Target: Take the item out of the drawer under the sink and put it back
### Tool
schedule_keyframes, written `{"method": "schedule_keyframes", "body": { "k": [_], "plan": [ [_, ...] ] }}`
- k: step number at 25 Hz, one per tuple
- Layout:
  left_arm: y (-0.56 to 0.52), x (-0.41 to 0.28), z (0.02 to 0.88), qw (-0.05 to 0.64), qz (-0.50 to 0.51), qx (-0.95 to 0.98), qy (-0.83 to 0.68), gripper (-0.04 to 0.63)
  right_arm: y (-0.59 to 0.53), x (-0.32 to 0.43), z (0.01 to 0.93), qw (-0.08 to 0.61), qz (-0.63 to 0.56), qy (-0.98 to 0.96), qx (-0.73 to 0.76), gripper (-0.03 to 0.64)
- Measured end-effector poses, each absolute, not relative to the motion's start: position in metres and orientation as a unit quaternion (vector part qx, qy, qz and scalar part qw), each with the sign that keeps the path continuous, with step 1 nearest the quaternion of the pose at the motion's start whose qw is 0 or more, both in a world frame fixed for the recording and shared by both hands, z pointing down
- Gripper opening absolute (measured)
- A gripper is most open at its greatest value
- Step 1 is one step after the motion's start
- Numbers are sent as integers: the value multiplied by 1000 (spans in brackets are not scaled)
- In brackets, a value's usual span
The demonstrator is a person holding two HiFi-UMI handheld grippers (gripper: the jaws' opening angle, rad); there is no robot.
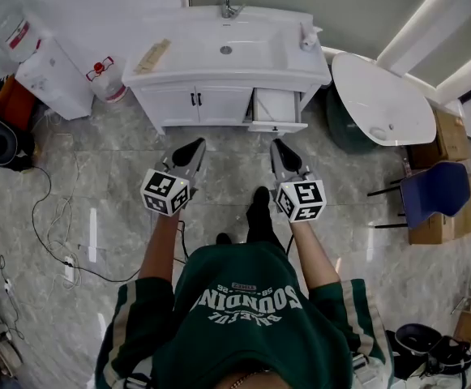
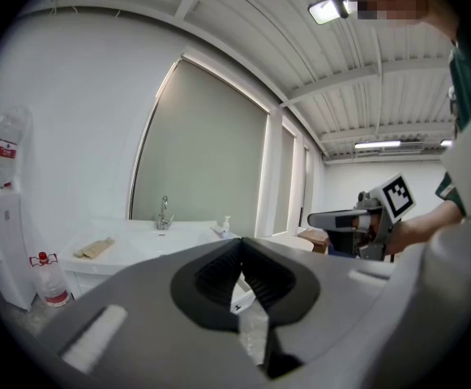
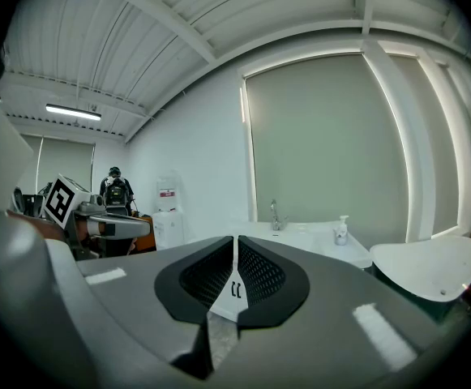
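Note:
A white sink cabinet (image 1: 227,59) stands against the far wall. Under its basin, at the right, a drawer (image 1: 276,126) is pulled out a little; I can make out no item in it. Left of the drawer are two closed doors (image 1: 196,104). My left gripper (image 1: 193,146) and right gripper (image 1: 277,146) hover side by side above the floor in front of the cabinet, short of it, both pointing toward it. The left gripper (image 2: 239,245) has its jaws together with nothing between them, and so does the right gripper (image 3: 235,241).
On the countertop lie a wooden piece (image 1: 152,55) and a soap bottle (image 1: 307,39). A water dispenser (image 1: 49,71) and a bottle (image 1: 101,75) stand left of the cabinet. A round white table (image 1: 381,96) and a blue chair (image 1: 434,189) are at the right. Cables (image 1: 57,233) run over the floor at the left.

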State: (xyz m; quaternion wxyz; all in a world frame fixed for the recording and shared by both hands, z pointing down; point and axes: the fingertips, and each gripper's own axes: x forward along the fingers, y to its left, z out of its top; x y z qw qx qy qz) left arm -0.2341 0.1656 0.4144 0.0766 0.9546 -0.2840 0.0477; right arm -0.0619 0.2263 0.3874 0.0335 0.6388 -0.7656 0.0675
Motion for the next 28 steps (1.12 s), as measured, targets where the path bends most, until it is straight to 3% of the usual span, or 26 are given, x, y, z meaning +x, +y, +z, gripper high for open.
{"method": "schedule_keyframes", "body": {
  "k": [11,28],
  "plan": [
    [100,-197,422,78,56,954,-283,51,156,-25,397,28,77,-766,637,3],
    [-73,-113,401,75,55,931,-352,51,-54,56,372,23,66,-816,574,3]
  ]
}}
